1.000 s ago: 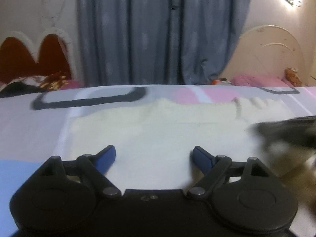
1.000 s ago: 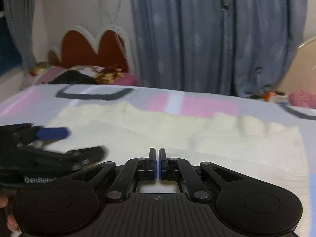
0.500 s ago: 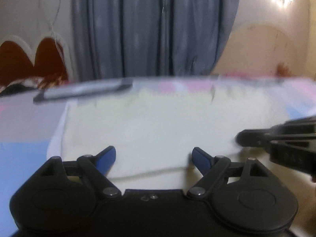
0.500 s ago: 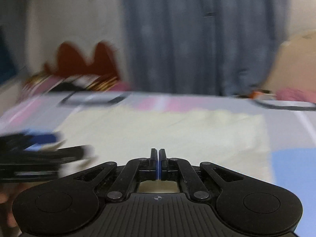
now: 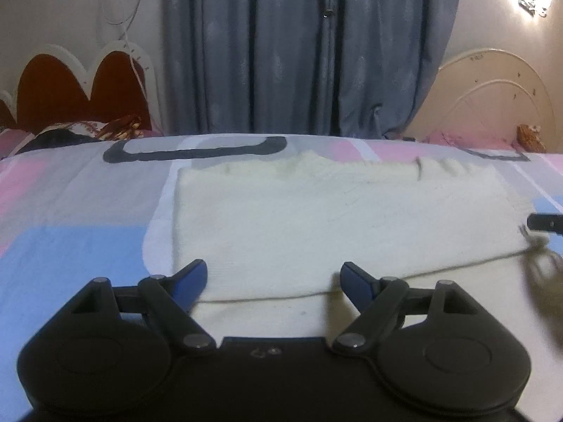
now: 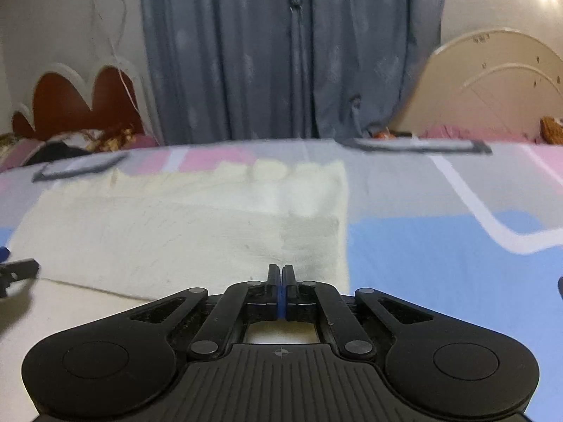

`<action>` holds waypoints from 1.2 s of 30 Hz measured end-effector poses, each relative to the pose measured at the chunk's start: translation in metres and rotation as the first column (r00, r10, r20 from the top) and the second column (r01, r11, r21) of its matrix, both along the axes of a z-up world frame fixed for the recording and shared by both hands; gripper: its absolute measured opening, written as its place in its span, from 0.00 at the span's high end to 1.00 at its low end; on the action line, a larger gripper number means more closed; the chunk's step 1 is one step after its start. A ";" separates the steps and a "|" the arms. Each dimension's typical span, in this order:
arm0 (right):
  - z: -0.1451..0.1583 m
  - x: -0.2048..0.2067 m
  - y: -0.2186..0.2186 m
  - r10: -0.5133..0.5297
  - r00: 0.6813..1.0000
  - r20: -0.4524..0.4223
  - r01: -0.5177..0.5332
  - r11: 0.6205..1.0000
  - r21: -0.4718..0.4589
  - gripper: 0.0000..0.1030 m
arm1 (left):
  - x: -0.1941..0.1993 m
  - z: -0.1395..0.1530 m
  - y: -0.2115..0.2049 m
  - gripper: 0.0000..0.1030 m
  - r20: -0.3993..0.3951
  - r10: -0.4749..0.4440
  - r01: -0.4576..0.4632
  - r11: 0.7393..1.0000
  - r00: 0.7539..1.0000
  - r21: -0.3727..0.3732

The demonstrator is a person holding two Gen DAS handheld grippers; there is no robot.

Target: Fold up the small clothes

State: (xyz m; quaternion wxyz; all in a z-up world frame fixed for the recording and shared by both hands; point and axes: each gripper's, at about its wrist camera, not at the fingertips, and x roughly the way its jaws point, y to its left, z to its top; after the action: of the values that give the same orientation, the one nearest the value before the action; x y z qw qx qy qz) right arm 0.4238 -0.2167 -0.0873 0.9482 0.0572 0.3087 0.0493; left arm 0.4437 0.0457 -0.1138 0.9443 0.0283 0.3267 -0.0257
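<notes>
Cream knit garment (image 5: 334, 218) lies flat on the bed (image 5: 70, 246), spread over the patterned sheet w/ its ribbed edge toward the grey curtain (image 5: 309, 49); a folded layer sits on top, its near edge running as a line across the cloth just ahead of the left tongs (image 5: 274, 274). Left tongs stand wide, jaws easing inward slightly, nothing pinched btwn them; they hover over the garment's near left part, blue pads apart and clear of the fabric as far as can be seen. Right tongs (image 6: 280, 274) are fully closed, pads pressed together, no cloth visibly caught; they sit at the garment's near right corner, close to where cream fabric meets the blue patch of sheet. Judgement: closed right tongs serve as a blunt tool, prob. to smooth or press the fold flat, while the left is kept wide, ready to take the next edge. Fold appears partly done: one layer over, further folds outstanding. Risk: soft knit may drag & bunch if pushed rather than lifted. Headboards (image 5: 81, 95) beyond the bed, not involved.
</notes>
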 end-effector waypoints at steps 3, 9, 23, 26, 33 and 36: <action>-0.018 0.004 -0.002 -0.007 0.998 -0.060 0.005 1.000 -0.019 1.00 | 0.005 -0.009 -0.005 0.19 -0.012 -0.003 0.004 0.999 1.000 0.042; -0.019 0.005 -0.007 0.003 0.999 -0.045 -0.004 1.000 -0.015 1.00 | 0.006 -0.010 -0.005 0.18 -0.014 -0.003 0.004 0.999 1.000 0.051; -0.020 0.003 -0.011 0.030 0.999 -0.032 -0.030 0.999 -0.012 1.00 | 0.005 -0.013 -0.008 0.16 -0.013 0.008 -0.007 0.997 1.000 0.074; -0.020 0.003 -0.013 0.036 0.999 -0.030 -0.036 0.999 -0.003 1.00 | 0.005 -0.014 -0.009 0.16 -0.009 0.010 -0.009 0.997 1.000 0.082; -0.022 0.001 -0.014 0.042 0.999 -0.016 -0.042 0.999 0.011 1.00 | 0.005 -0.015 -0.009 0.12 -0.004 0.033 -0.032 0.995 0.999 0.090; -0.023 0.001 -0.017 0.045 0.999 -0.014 -0.045 0.999 0.023 1.00 | 0.005 -0.016 -0.010 0.10 -0.006 0.043 -0.042 0.995 0.999 0.094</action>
State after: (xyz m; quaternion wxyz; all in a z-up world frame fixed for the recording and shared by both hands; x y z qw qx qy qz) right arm 0.4253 -0.2333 -0.1107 0.9439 0.0614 0.3160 0.0739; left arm 0.4486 0.0360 -0.1295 0.9410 0.0657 0.3320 0.0097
